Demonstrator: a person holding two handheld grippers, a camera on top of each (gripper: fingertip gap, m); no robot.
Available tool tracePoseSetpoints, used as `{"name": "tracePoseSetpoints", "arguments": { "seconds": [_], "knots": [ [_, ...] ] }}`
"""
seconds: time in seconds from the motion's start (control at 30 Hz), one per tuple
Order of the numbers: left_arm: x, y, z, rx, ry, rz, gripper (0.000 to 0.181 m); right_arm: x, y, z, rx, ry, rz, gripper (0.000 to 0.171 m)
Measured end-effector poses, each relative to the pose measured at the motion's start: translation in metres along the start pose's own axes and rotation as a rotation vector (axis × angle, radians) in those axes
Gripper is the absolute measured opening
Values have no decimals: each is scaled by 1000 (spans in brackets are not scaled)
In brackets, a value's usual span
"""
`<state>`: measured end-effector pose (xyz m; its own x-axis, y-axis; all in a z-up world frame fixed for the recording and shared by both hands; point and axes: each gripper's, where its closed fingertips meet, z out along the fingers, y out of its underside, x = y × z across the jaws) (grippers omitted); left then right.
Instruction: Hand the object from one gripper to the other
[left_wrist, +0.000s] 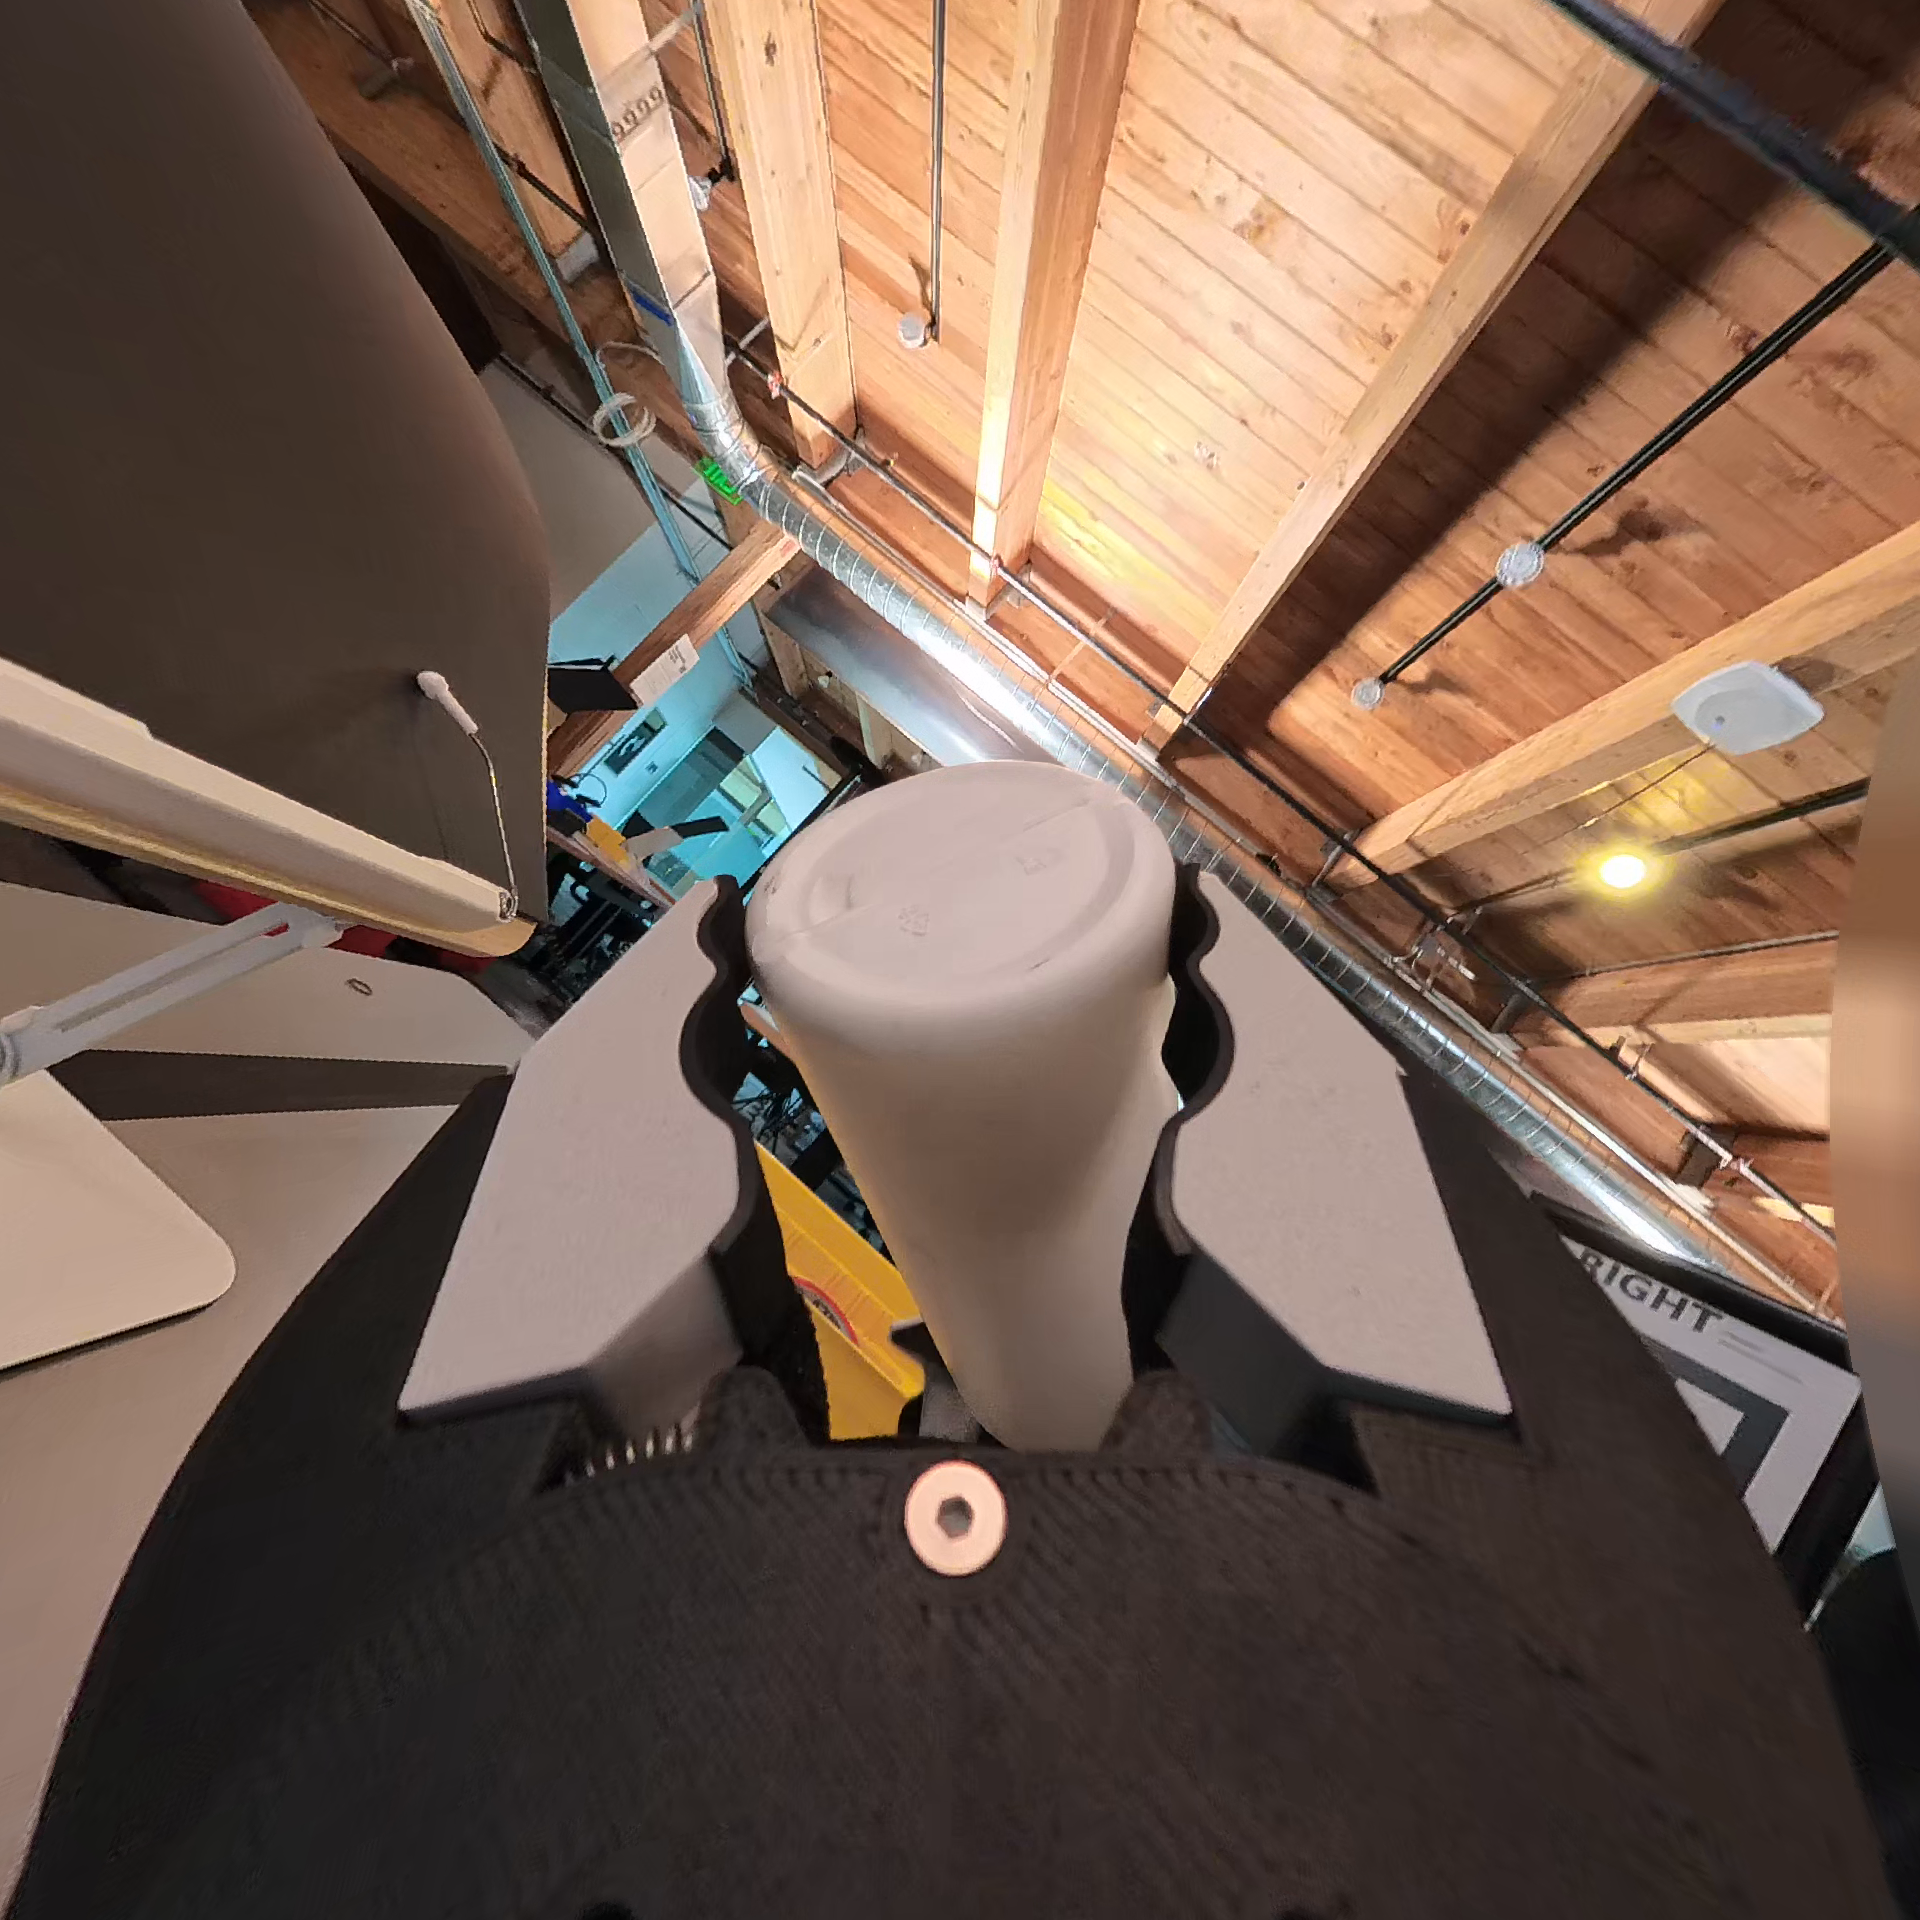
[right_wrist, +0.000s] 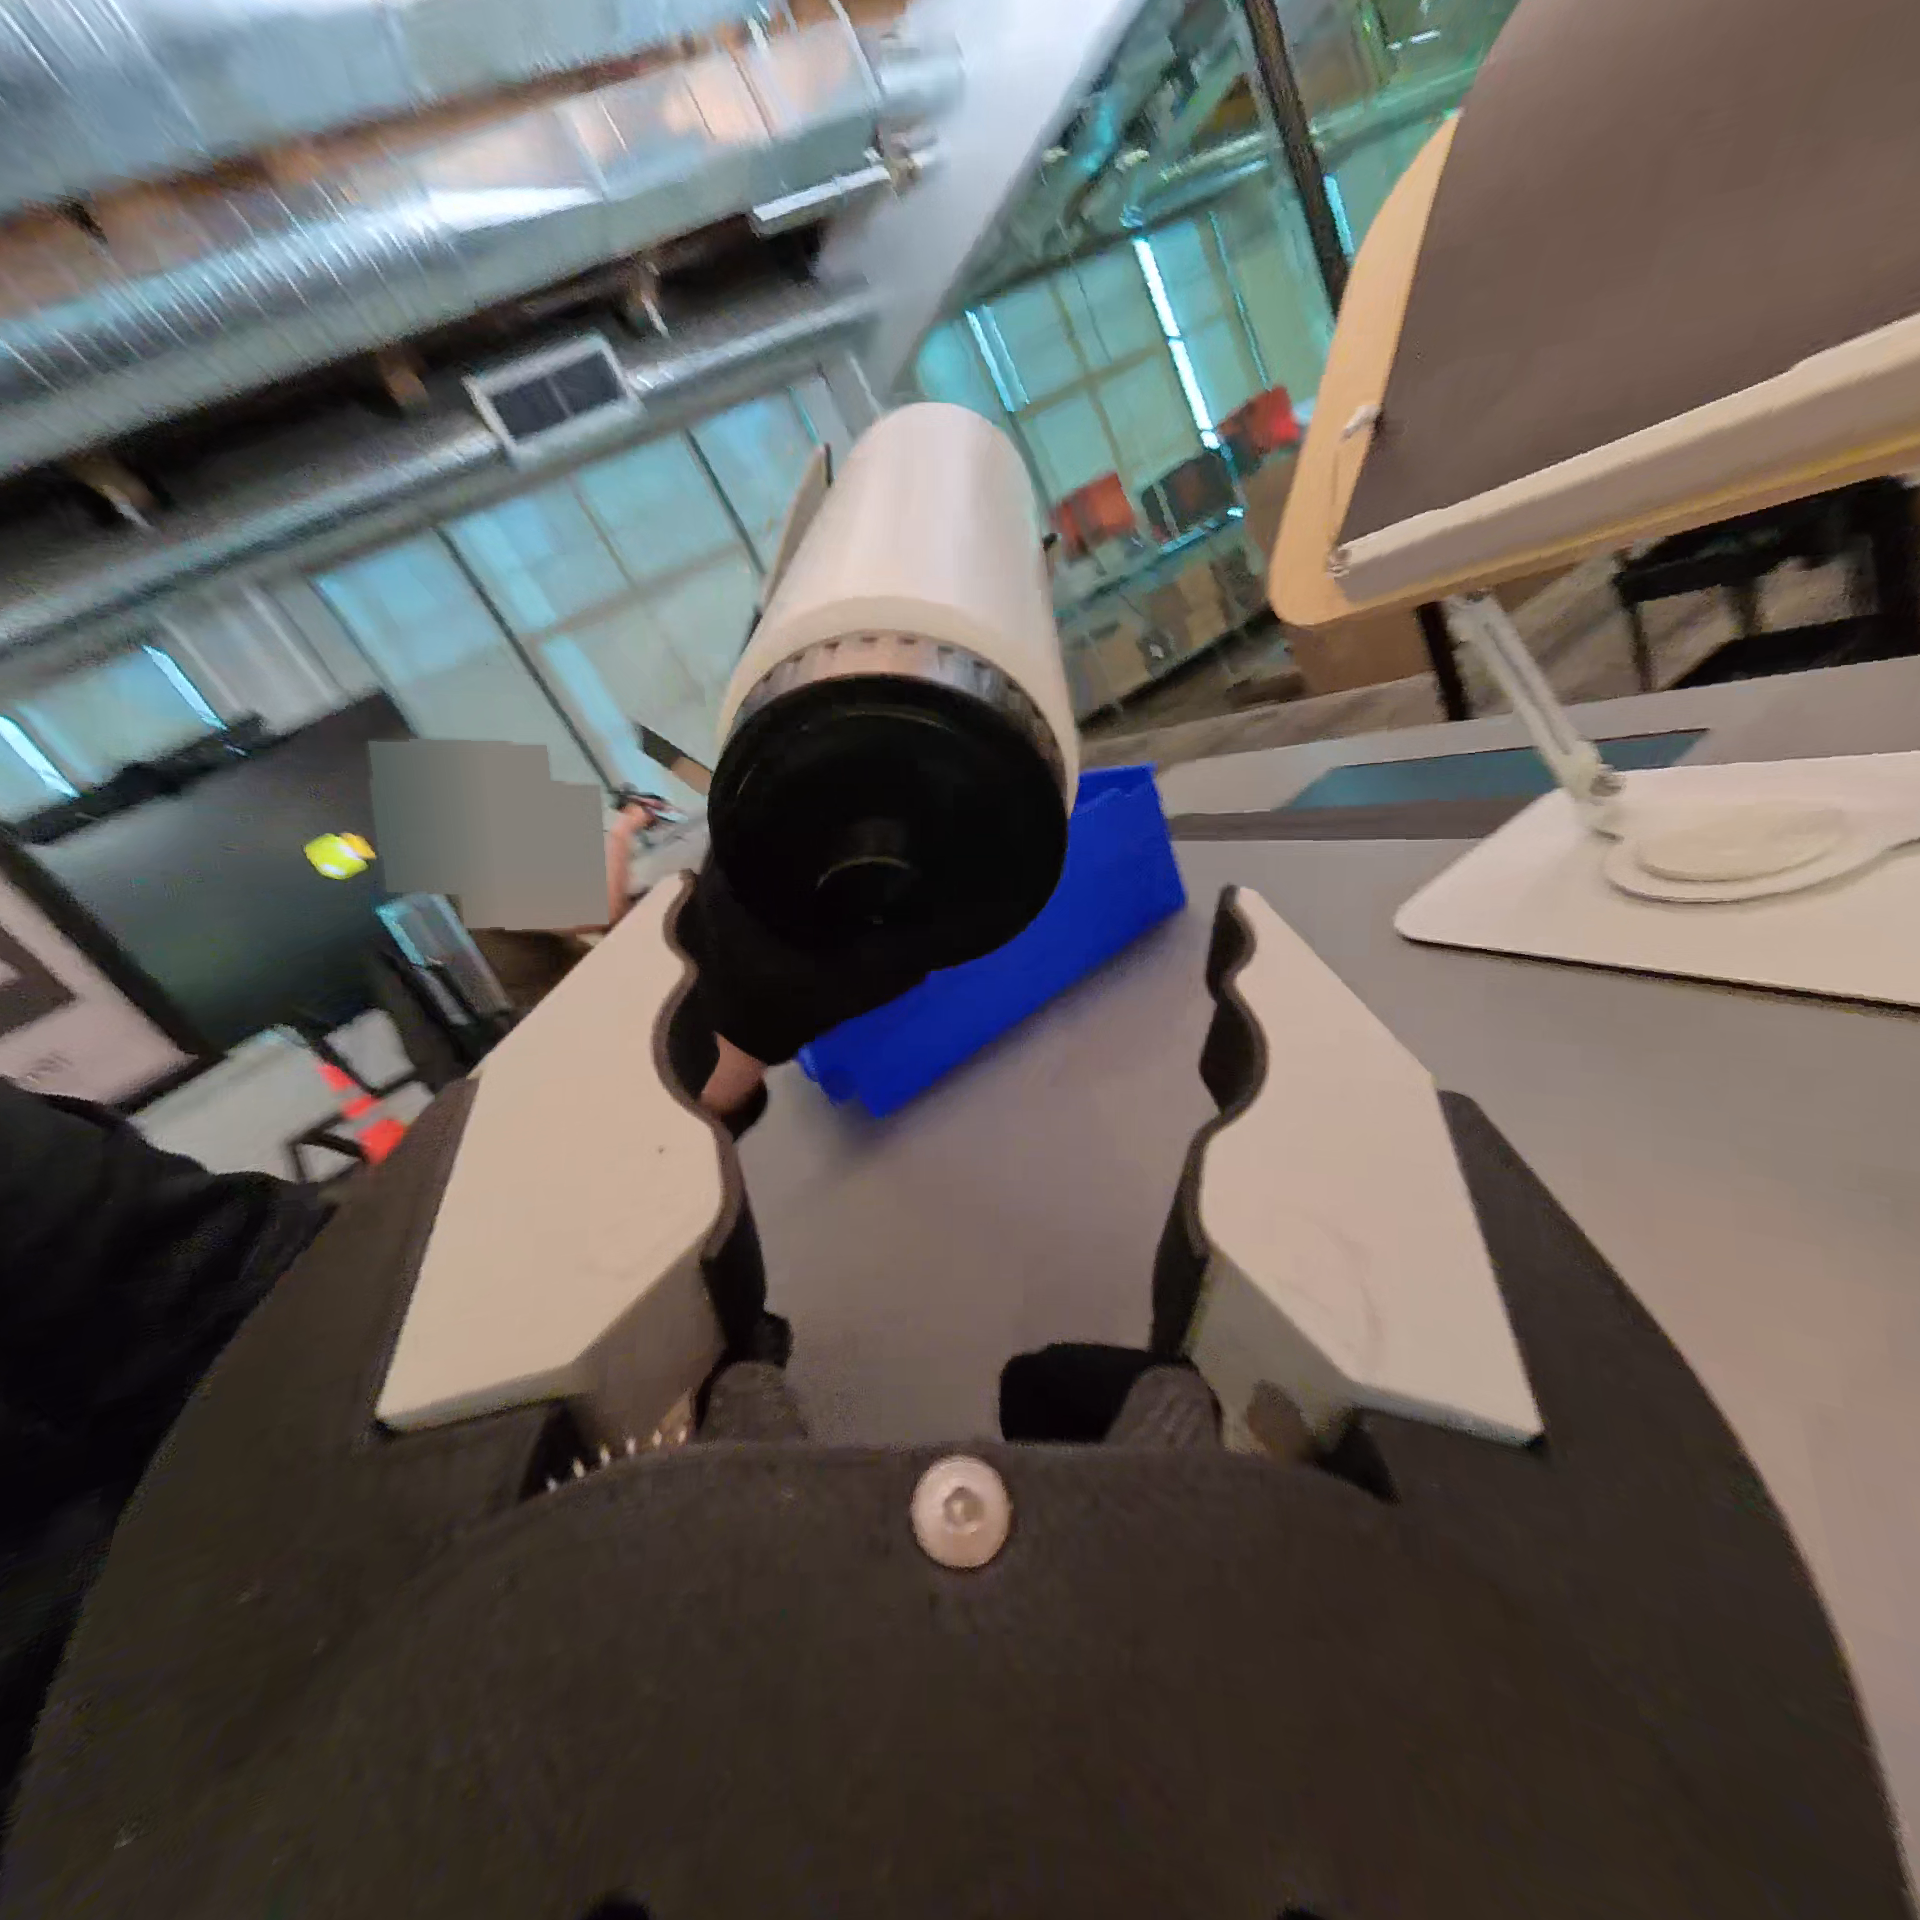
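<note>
A white cylindrical bottle with a black cap lies lengthwise between the fingers of my left gripper, which is shut on it. It points up toward the wooden ceiling, flat bottom away from the camera. In the right wrist view the same bottle hangs in the air with its black cap facing my right gripper. My right gripper is open and empty, its fingertips just below and short of the cap. A black part of the left gripper shows under the cap.
A blue bin sits on the grey table behind the bottle. A white desk lamp stands at the right, with its flat base and large shade; the base also shows in the left wrist view. A person is at the far left. There is about 20 cm between the tips of the two grippers.
</note>
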<state>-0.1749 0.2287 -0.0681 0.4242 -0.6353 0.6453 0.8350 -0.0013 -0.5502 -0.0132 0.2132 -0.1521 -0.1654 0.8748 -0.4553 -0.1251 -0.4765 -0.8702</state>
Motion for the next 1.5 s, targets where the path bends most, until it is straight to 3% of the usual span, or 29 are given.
{"name": "tracePoseSetpoints", "arguments": {
  "seconds": [0.27, 0.53, 0.6, 0.7, 0.93, 0.97, 1.0, 1.07, 1.27, 1.5],
  "knots": [
    [14, 18, 14, -161, 20, 74, 80, -10, -25, -6, -272, 167, -376, 108],
    [44, 70, 46, -446, 107, 189, 80, -34, -24, 53, -558, -133, -325, 113],
    [49, 76, 49, -469, 124, 201, 80, -37, -17, 61, -574, -183, -278, 112],
    [55, 81, 52, -486, 143, 213, 80, -31, -10, 63, -581, -185, -259, 90],
    [68, 96, 58, -539, 156, 303, 82, -33, -9, 55, -520, -155, -261, 86],
    [69, 97, 60, -549, 141, 331, 99, -32, -12, 51, -520, -134, -271, 86],
    [68, 97, 62, -561, 119, 357, 112, -27, -19, 46, -518, -99, -286, 86],
    [71, 92, 62, -574, 95, 404, 122, -13, -42, 30, -506, -13, -304, 86],
    [72, 68, 41, -595, 41, 464, 93, 73, -124, -63, -570, 381, -316, 86],
    [53, 52, -3, -683, -87, 515, 80, 174, -107, -158, -816, 683, -124, 86]
  ]
}}
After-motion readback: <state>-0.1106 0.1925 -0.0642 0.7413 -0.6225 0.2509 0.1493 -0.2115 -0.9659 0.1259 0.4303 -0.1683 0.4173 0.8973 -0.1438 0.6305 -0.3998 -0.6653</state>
